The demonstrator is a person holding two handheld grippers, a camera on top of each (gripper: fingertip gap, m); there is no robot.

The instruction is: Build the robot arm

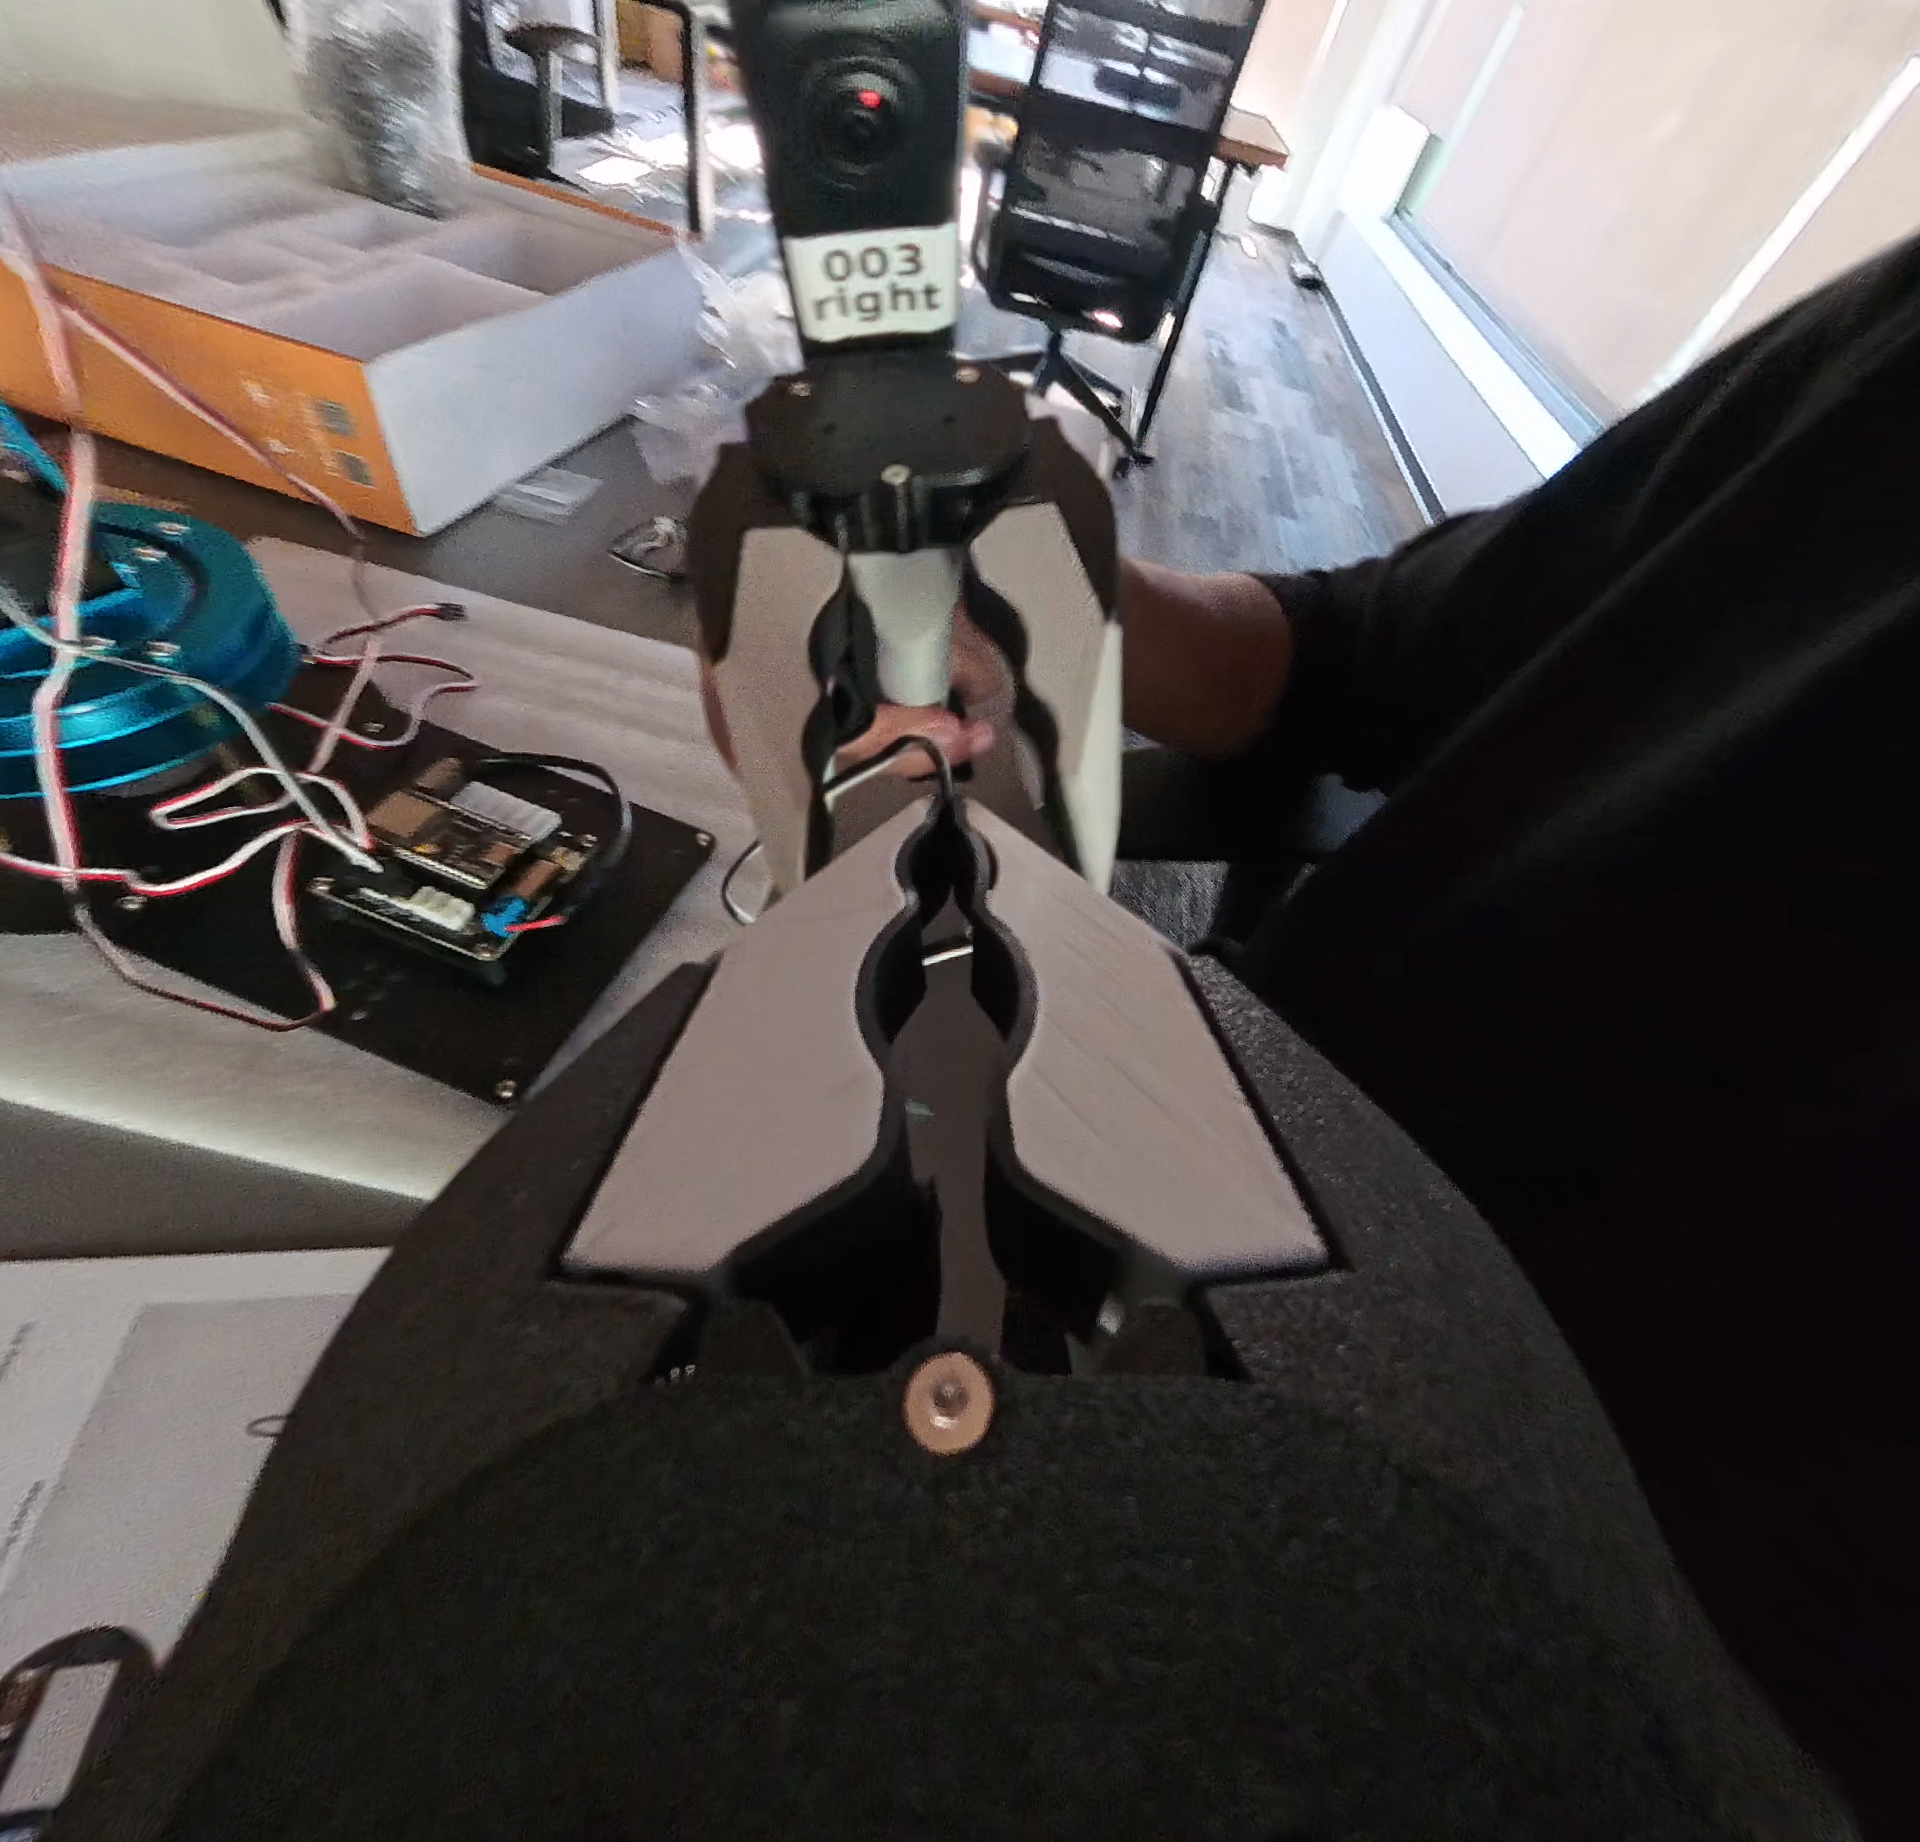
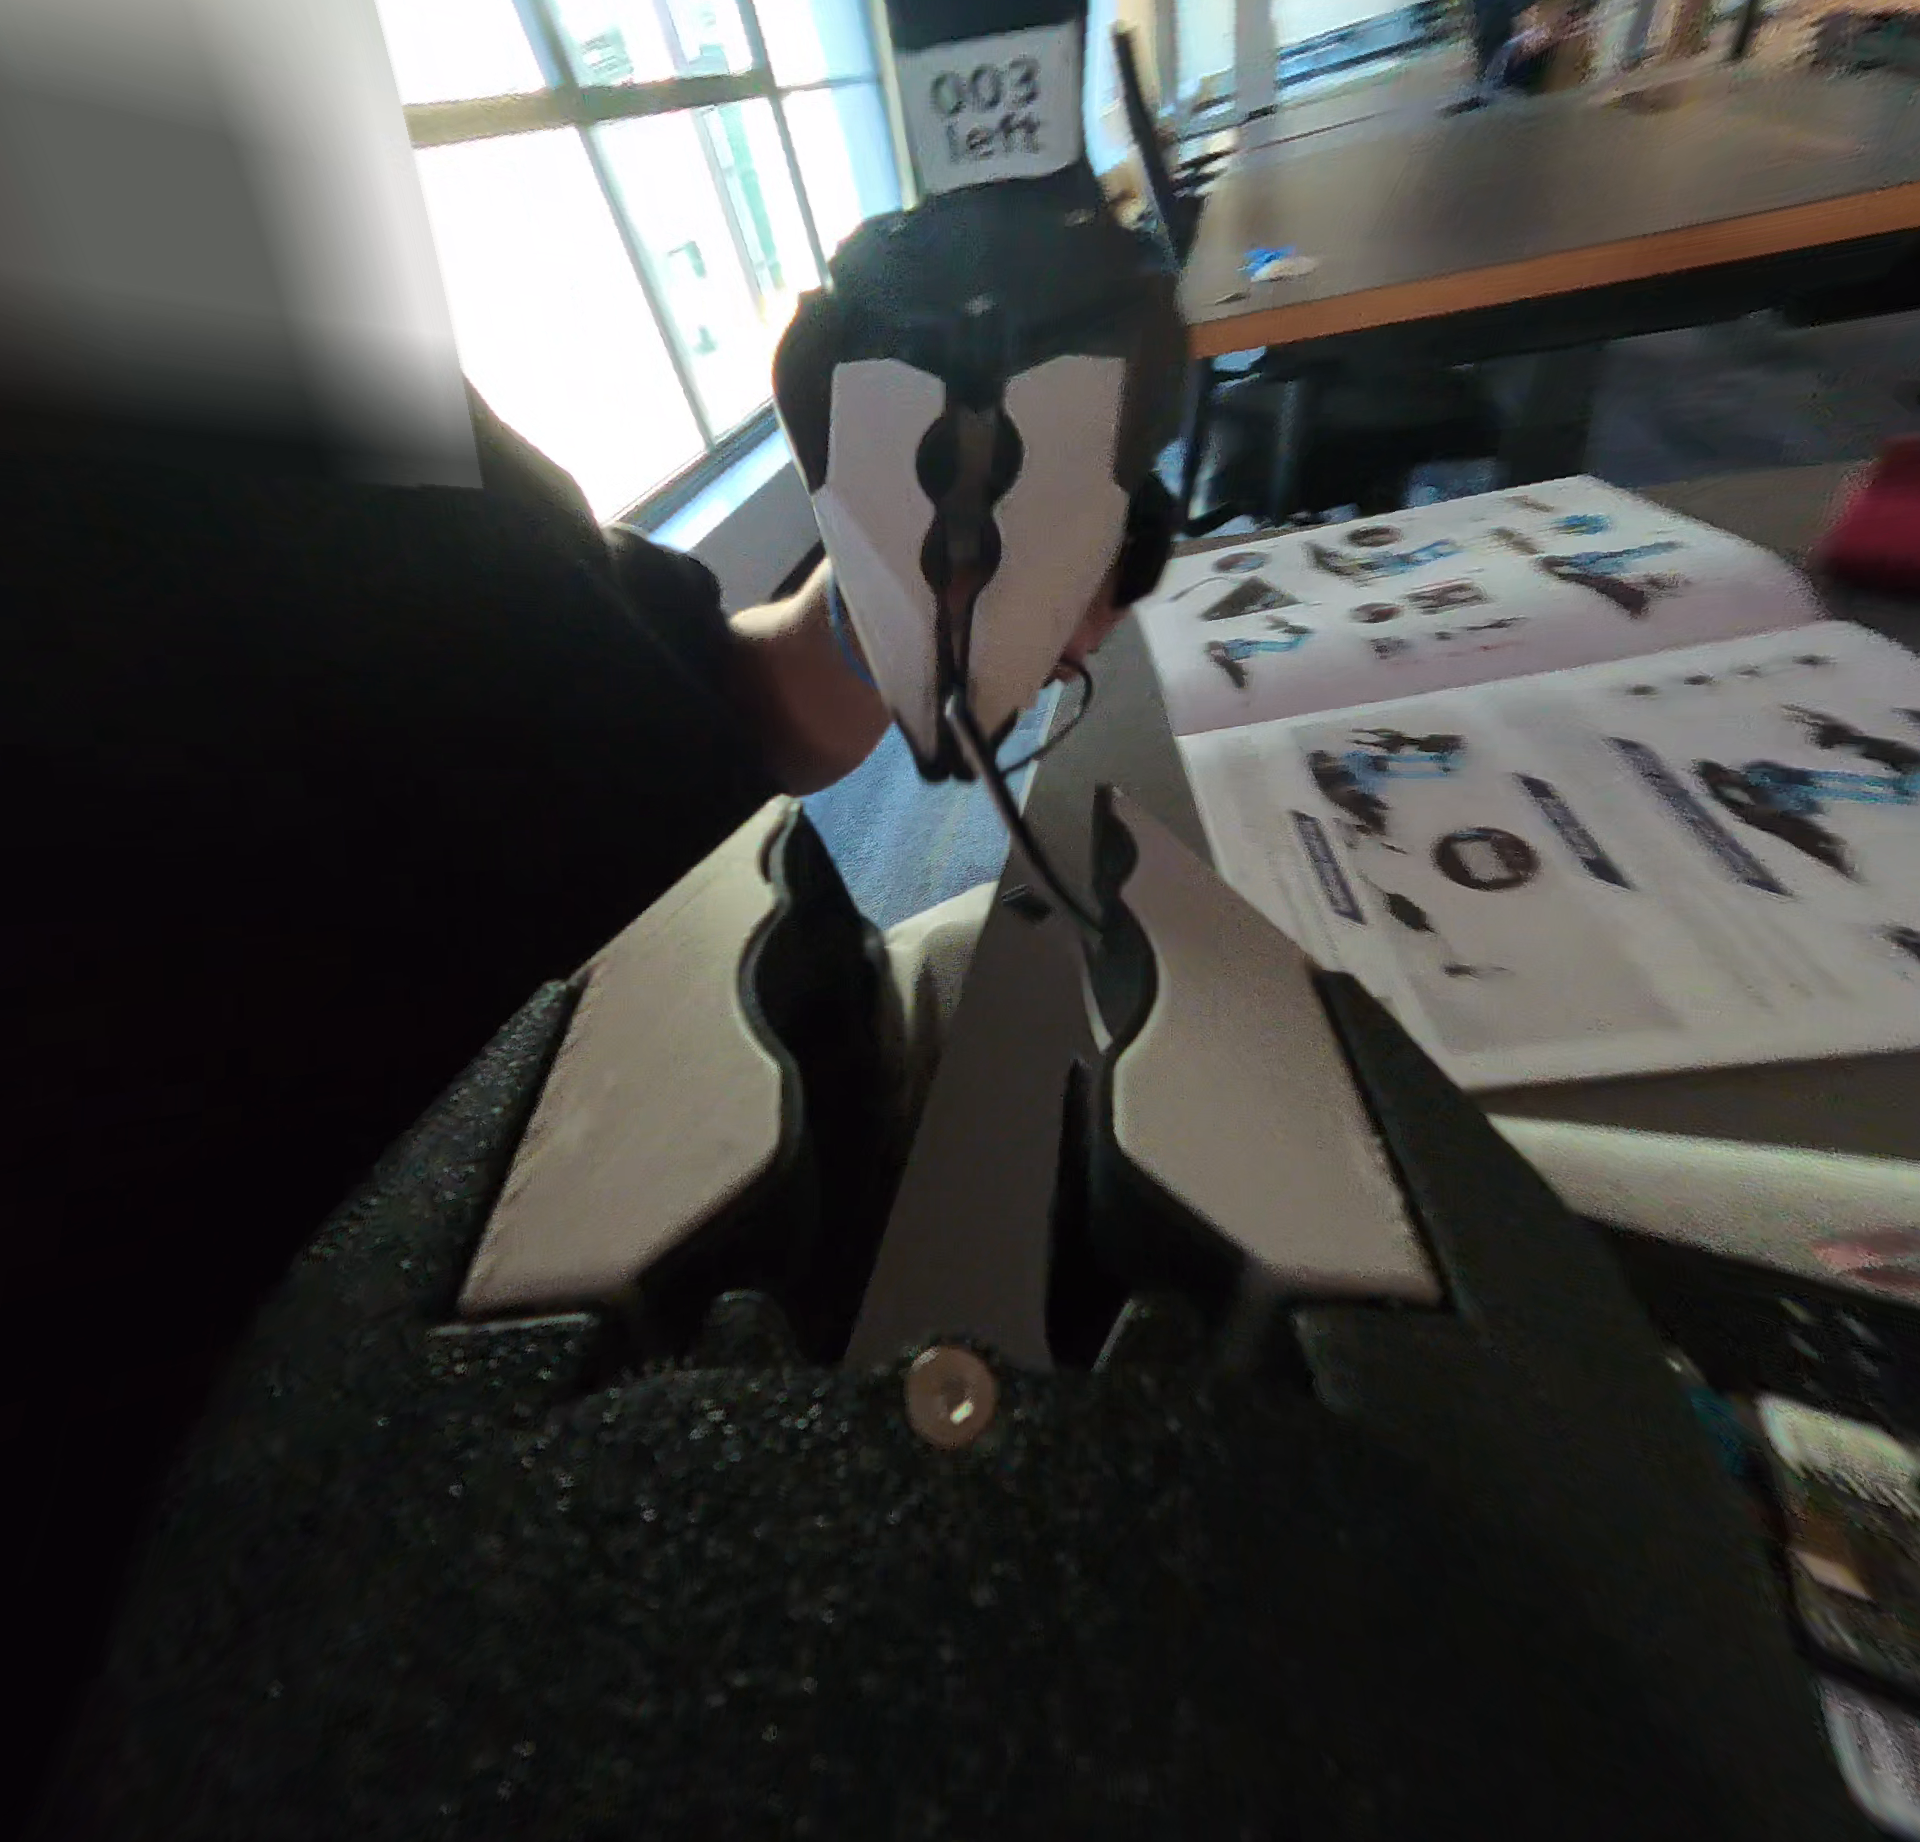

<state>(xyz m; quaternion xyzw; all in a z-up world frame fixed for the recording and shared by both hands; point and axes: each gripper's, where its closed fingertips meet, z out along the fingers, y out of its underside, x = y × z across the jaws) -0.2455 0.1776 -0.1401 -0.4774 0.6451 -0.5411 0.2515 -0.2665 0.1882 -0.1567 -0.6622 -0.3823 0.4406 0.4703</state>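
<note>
Two grippers face tip to tip: left gripper [image 1: 948,836] fingers pinch a thin black cable [image 2: 1023,826]; right gripper [image 2: 951,836] fingers spread.

1. Left gripper [image 1: 948,831]: jaws nearly closed, pinching a thin black cable [image 1: 940,769] at the tips.
2. Right gripper [image 1: 940,862] faces it, fingers apart, tips just beside the cable.
3. Circuit board [image 1: 462,862] with red-white wires [image 1: 260,805] and a blue metal ring [image 1: 125,649] lie to the left.

A blue ring-shaped part [image 1: 125,649] and a wired circuit board [image 1: 457,857] sit near an open booklet [image 2: 1558,805].
</note>
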